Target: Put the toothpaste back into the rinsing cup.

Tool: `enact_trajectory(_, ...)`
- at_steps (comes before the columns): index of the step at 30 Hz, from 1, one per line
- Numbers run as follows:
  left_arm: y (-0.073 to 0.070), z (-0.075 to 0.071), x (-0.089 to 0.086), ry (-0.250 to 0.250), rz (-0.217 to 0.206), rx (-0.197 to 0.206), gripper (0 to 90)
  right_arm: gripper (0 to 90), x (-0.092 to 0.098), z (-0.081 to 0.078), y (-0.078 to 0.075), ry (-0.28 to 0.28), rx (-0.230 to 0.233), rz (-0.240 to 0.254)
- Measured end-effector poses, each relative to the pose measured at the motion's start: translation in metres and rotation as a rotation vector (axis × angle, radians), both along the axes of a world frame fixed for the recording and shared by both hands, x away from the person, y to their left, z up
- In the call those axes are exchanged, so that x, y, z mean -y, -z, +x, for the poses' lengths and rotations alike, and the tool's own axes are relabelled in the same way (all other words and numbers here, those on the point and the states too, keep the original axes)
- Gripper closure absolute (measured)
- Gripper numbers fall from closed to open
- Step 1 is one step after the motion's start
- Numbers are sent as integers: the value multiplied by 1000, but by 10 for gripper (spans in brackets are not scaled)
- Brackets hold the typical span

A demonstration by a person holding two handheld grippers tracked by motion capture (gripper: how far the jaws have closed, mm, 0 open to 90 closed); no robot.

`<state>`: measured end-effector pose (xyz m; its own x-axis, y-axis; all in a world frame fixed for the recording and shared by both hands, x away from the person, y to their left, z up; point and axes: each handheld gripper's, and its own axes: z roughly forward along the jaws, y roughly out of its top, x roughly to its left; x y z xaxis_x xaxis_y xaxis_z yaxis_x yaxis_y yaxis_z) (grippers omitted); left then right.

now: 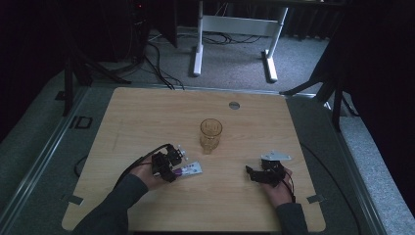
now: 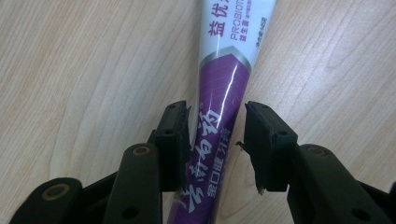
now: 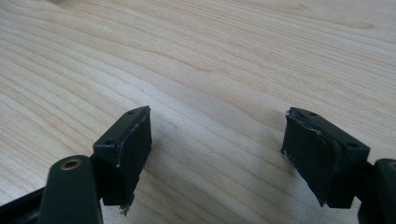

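1. We see the toothpaste tube [image 2: 219,107] lying flat on the wooden table [image 1: 147,122], purple at the near end and white farther out, toward the near left part of the tabletop.
2. Our left gripper [image 2: 215,140] straddles the purple end. One pad touches the tube's side, while the other stands a sliver clear of it, so the jaws are half closed around the tube and not yet pinching it.
3. Past the tube's white end, toward the table's middle, stands an amber glass [image 1: 211,133], upright and well apart from the tube, with bare wood between them.
4. Our right gripper [image 3: 217,140] rests low over bare wood on the near right, jaws spread wide with nothing between them.
5. A small grey disc [image 1: 234,105] sits in the table near the far edge, behind the glass.
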<state>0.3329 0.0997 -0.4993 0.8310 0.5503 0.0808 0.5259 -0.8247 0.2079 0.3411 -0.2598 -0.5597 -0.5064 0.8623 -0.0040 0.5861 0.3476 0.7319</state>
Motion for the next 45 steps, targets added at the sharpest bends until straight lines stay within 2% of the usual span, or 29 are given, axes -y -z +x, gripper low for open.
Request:
enact_trajectory(4,3,0,1,0,37,-1,607,235,0,0,0,0,0,0)
enact_trajectory(13,5,2,4,12,51,-18,646,235,0,0,0,0,0,0)
enact_trajectory(20,11,3,8,20,92,-23,646,235,0,0,0,-1,0,0)
enact_trajectory(37,18,8,3,-10,63,-64,661,235,0,0,0,0,-1,1)
enact_trajectory(40,18,11,1,-27,47,-84,669,235,0,0,0,0,0,0)
enact_trajectory(45,17,12,0,-39,35,-90,687,235,0,0,0,0,-1,0)
